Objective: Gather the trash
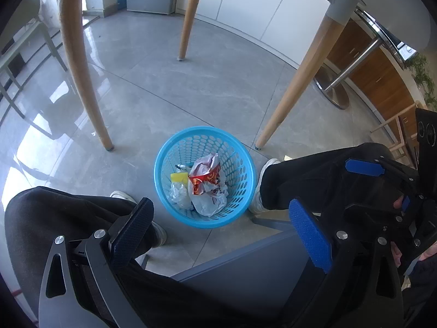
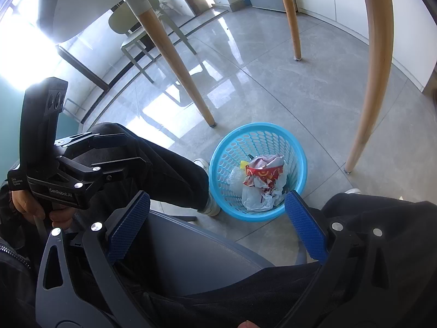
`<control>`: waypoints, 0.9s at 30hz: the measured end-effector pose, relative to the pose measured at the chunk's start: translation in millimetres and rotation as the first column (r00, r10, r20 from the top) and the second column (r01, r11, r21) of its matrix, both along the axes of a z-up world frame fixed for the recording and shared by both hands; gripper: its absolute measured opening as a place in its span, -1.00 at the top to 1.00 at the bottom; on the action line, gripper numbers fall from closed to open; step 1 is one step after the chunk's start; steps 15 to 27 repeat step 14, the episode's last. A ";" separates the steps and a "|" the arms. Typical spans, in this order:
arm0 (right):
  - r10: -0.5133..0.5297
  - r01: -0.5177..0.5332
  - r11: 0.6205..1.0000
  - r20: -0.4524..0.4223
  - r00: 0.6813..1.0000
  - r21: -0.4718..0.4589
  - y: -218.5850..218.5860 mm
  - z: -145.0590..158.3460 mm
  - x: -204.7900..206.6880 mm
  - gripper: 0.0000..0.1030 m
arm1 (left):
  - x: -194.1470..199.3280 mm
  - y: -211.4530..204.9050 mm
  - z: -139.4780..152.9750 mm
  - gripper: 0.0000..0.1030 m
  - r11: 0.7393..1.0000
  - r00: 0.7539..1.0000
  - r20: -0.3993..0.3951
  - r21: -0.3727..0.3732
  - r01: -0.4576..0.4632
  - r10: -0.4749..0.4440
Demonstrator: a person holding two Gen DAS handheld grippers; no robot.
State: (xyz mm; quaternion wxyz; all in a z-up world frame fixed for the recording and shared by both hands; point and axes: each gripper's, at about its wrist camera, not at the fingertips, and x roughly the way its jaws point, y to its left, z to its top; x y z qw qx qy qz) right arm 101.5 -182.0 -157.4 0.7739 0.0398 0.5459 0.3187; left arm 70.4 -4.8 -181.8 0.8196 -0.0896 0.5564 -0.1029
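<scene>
The grey tiled floor (image 1: 213, 87) carried everything in view, with the pale wooden table legs (image 1: 79, 63) rising from it to the white tabletop (image 1: 382, 0) overhead. A person sat on a grey chair (image 2: 196, 257) with dark-trousered knees spread and white shoes (image 1: 262, 188) planted on either side of a blue perforated waste basket (image 1: 161, 169). The basket stood on the floor between the feet, near the two nearer table legs.

Inside the basket lay the collected trash: a crumpled white paper bag (image 1: 207, 202), a red-and-yellow fast-food wrapper (image 1: 203, 179), a clear plastic piece (image 1: 179, 194) and a small yellow item (image 1: 179, 176) against the left wall.

The left gripper (image 1: 221, 229) hung above the lap with its jaws wide apart and nothing between them; the right gripper (image 2: 218, 224) was likewise spread open and empty, poised just above the basket's near rim. Each showed in the other's view, held low at the person's sides.

No loose rubbish showed on the floor in either view, so the task looked to be at or near its end, both tools having nothing left to drop. If more remained on the tabletop, hidden from here, the next move would call for lifting a gripper above the table's edge to seek it.
</scene>
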 end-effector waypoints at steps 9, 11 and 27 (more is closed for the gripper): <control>-0.003 0.003 1.000 -0.003 1.000 -0.001 -0.1 -0.8 0.6 -0.83 | 1.8 1.6 1.3 -0.89 0.999 1.000 0.008 0.026 -0.021 0.020; -0.005 0.005 1.000 -0.004 1.000 0.000 -0.3 -0.6 0.7 -0.83 | 2.1 1.6 -0.3 -0.89 0.999 1.000 -0.001 0.025 -0.023 0.024; -0.006 0.006 1.000 -0.006 1.000 0.000 -0.2 -0.9 0.8 -0.83 | 2.5 0.5 -0.8 -0.89 0.999 1.000 -0.001 0.039 -0.016 0.017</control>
